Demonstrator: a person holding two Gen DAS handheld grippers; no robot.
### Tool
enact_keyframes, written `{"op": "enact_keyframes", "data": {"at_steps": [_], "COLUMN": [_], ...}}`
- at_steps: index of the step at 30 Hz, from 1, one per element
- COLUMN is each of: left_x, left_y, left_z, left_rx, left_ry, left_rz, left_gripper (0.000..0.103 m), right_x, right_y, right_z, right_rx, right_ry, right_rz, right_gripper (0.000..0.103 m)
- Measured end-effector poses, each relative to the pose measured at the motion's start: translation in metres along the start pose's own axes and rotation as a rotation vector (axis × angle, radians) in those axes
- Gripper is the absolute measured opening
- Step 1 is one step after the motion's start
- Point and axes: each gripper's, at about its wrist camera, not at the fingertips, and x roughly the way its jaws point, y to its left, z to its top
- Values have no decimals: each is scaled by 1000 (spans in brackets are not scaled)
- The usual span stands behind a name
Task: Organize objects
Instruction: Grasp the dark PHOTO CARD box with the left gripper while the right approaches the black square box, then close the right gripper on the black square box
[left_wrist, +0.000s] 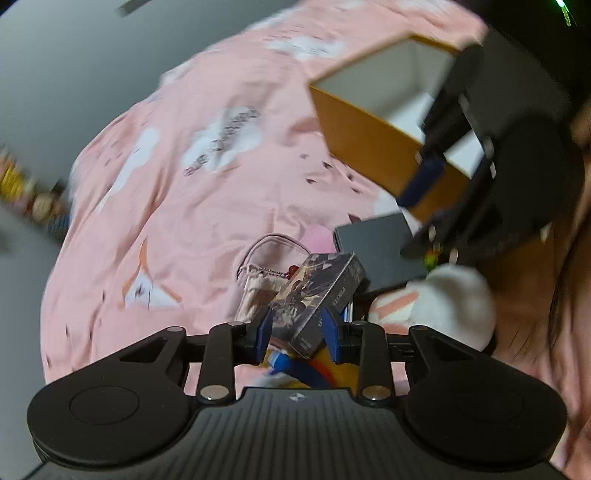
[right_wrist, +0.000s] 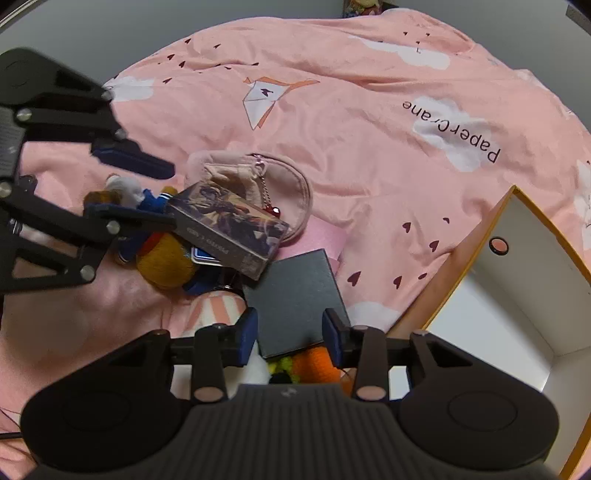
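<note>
My left gripper (left_wrist: 298, 328) hovers over a pile on the bed, and a printed card box (left_wrist: 317, 299) lies tilted between its blue pads. In the right wrist view the left gripper (right_wrist: 172, 194) has only its lower finger at the card box (right_wrist: 225, 221); the upper finger stands clear, so the jaws are open. My right gripper (right_wrist: 290, 332) is open over a flat black box (right_wrist: 295, 291), one pad on each side. An open orange box (right_wrist: 436, 295) with a white inside stands to the right.
A pink pouch (right_wrist: 295, 184) with a key chain lies under the card box. A yellow and blue plush (right_wrist: 166, 262) and a white plush (left_wrist: 454, 302) crowd the pile. The pink bed cover (right_wrist: 369, 129) spreads beyond. A person's hair (left_wrist: 554, 306) shows at the right.
</note>
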Motion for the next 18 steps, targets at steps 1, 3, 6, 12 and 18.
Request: {"op": "enact_keyframes", "data": {"at_steps": [1, 3, 6, 12, 18], "left_x": [6, 17, 27, 44, 42], "left_y": [-2, -8, -22, -43, -32], "left_z": [1, 0, -3, -9, -2], "left_rx": [49, 131, 272, 487, 426], "left_ry": [19, 55, 76, 101, 105], "left_rz": [-15, -19, -12, 69, 38], "left_gripper": [39, 39, 40, 44, 33], "right_x": [2, 5, 9, 16, 20], "right_y": [-3, -8, -12, -13, -11], "right_z": [0, -1, 0, 4, 10], "right_rx": [2, 3, 1, -33, -77], "right_ry": [5, 12, 15, 22, 39], "right_rz": [5, 17, 33, 73, 78], "right_gripper": [42, 43, 46, 47, 52]}}
